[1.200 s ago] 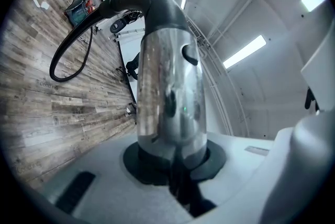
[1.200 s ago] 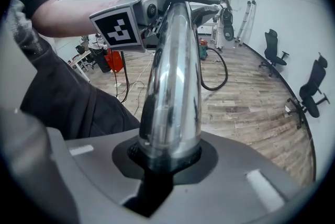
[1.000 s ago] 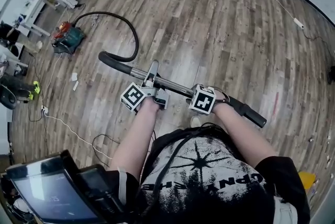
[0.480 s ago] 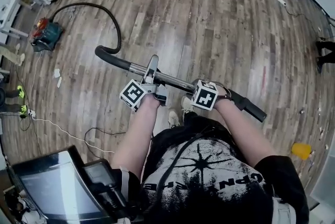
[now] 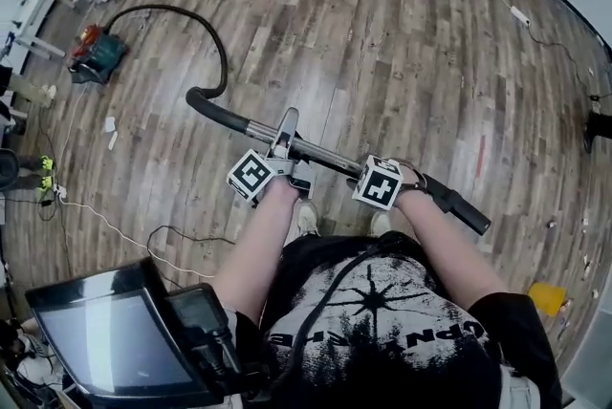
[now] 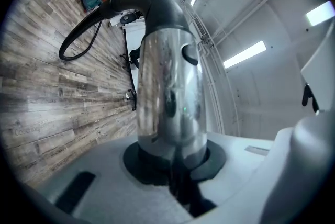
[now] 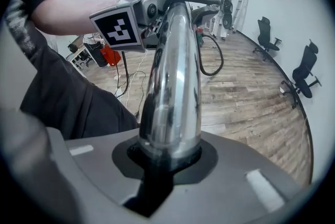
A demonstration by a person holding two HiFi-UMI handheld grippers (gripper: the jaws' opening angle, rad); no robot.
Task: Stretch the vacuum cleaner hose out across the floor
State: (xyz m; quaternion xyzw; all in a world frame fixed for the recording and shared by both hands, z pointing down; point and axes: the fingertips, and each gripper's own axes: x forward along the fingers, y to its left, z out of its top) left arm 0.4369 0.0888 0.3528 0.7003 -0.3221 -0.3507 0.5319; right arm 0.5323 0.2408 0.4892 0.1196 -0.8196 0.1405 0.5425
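- The left gripper (image 5: pixel 285 149) is clamped across the chrome metal wand (image 5: pixel 325 155). Its own view shows the shiny tube seated in the dark notch between the jaws, and the grip has not altered.
- The right gripper (image 5: pixel 375 176) pinches the same wand nearer the black handle grip (image 5: pixel 461 208). Its jaws are also closed on the tube, unchanged.
- Both hands have carried the wand sideways across the wood-plank floor (image 5: pixel 402 44), and the person's shoes (image 5: pixel 306 218) now show beneath it, which suggests a step.
- The red-and-teal vacuum cleaner body (image 5: pixel 96 58) sits near the floor's far left corner, beside the desks. It lies further from the wand's black bent end (image 5: pixel 212 106) than it did a second ago.
- The ribbed black flexible hose (image 5: pixel 218 39) still rises from the cleaner, arcs over and drops into that bent end. The loop looks narrower than before but is plainly still curved.
- My reading is that the stretch is under way and not finished: slack remains in the arc.
- More travel away from the far left corner should flatten it.
- Once the hose goes straight, a further pull would likely drag the cleaner body along the floor.
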